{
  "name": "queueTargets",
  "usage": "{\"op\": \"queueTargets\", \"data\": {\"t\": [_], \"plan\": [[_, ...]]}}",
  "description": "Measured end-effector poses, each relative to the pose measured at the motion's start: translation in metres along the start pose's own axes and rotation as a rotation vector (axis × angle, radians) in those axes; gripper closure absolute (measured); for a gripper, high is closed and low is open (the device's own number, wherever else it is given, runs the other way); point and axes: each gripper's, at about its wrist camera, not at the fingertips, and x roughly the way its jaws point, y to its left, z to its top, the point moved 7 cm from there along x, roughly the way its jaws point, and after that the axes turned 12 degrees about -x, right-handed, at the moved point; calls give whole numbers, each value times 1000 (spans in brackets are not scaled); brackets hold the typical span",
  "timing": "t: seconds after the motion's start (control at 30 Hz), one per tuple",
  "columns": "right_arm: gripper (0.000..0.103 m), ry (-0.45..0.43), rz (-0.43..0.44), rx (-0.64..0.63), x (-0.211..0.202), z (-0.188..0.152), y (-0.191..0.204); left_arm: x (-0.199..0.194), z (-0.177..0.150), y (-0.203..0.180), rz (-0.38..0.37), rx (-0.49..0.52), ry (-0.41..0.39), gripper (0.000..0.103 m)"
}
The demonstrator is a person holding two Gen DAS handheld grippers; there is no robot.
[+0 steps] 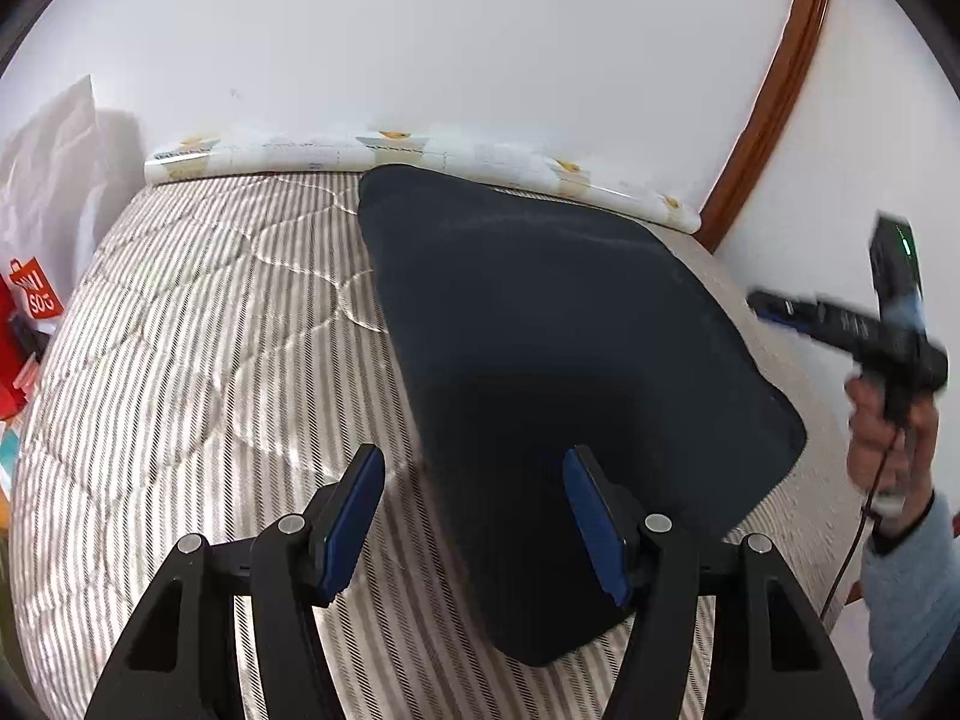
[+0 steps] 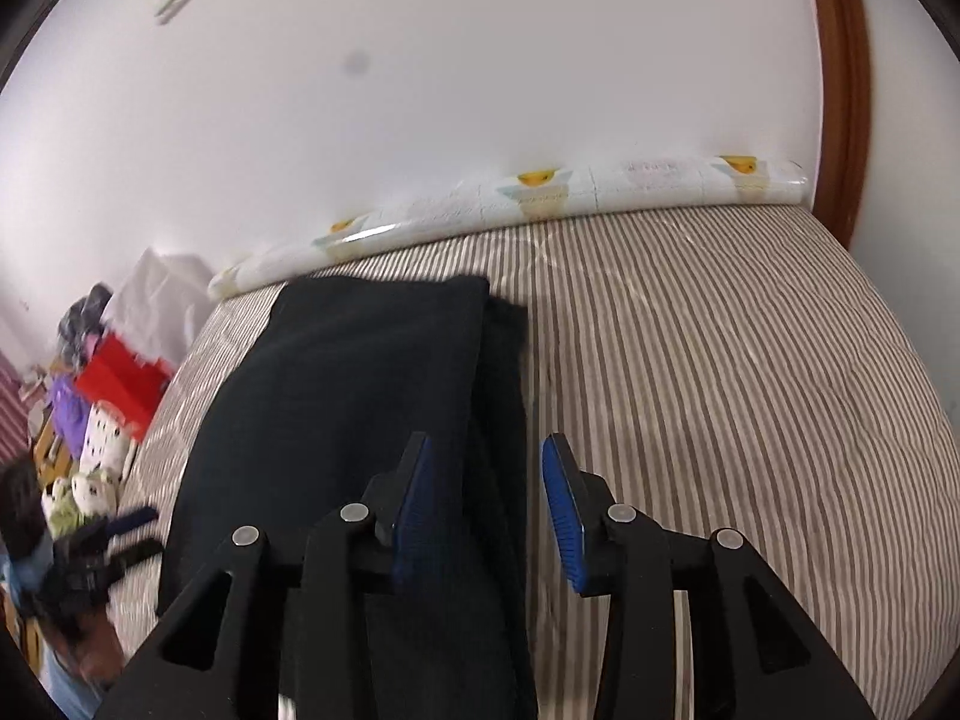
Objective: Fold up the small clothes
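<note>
Progress: looks well along. The cloth (image 1: 540,372) lies on the bed (image 1: 198,324) as a compact dark slab w/ at least one fold already in. The right wrist view shows a top layer w/ a straight long edge lying over a lower layer that sticks out along its right side. So folded lengthwise at min. What's left, prob: one more fold across to shorten it, or just squaring up that offset edge. Can't tell which garment it is, nor how many layers total.

Look: very dark navy/black, plain, matte, no print seen. Surface is smooth, few wrinkles, corners rounded. It reaches from near the camera almost to the patterned roll (image 1: 420,150) at the wall. It sits flat on the striped quilt, right of centre in the left wrist view.

Left gripper (image 1: 474,510): jaws wide apart, holding nothing. It hovers over the near left edge of the cloth, w/ one finger over the quilt and the other over the fabric.

Right gripper (image 2: 486,510): jaws also well apart and empty. It straddles the cloth's right edge, w/ the left finger above the dark fabric and the right one above the stripes. In the left wrist view it's blurred, off to the side, clear of the cloth.
</note>
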Motion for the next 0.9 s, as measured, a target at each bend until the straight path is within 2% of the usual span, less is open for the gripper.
{"op": "queueTargets", "data": {"t": [0.07, 0.2, 0.23, 0.27, 0.3, 0.4, 0.47, 0.7, 0.9], "plan": [[65, -9, 8, 7, -3, -14, 1, 0, -3, -3, 1, -2, 5, 43], [66, -7, 79, 54, 10, -26, 6, 3, -10, -5, 4, -18, 31, 43], [71, -2, 90, 51, 16, -27, 9, 3, -11, -5, 1, -25, 40, 43], [91, 9, 82, 53, 23, -28, 10, 3, -13, -5, -1, -33, 47, 43], [100, 11, 75, 40, 26, -28, 12, 3, -13, -4, 0, -41, 52, 43], [100, -127, 28, 0, 4, -20, 7, -2, -14, 0, 19, -49, 49, 43], [100, -121, 72, 68, 5, -23, 0, -5, -15, 0, 25, -43, 43, 43], [101, -100, 63, 94, 11, -26, -2, -14, -17, -2, 43, -32, 23, 43], [101, -83, 30, 84, 15, -34, -4, -17, -18, -1, 87, -24, 9, 43]]}}
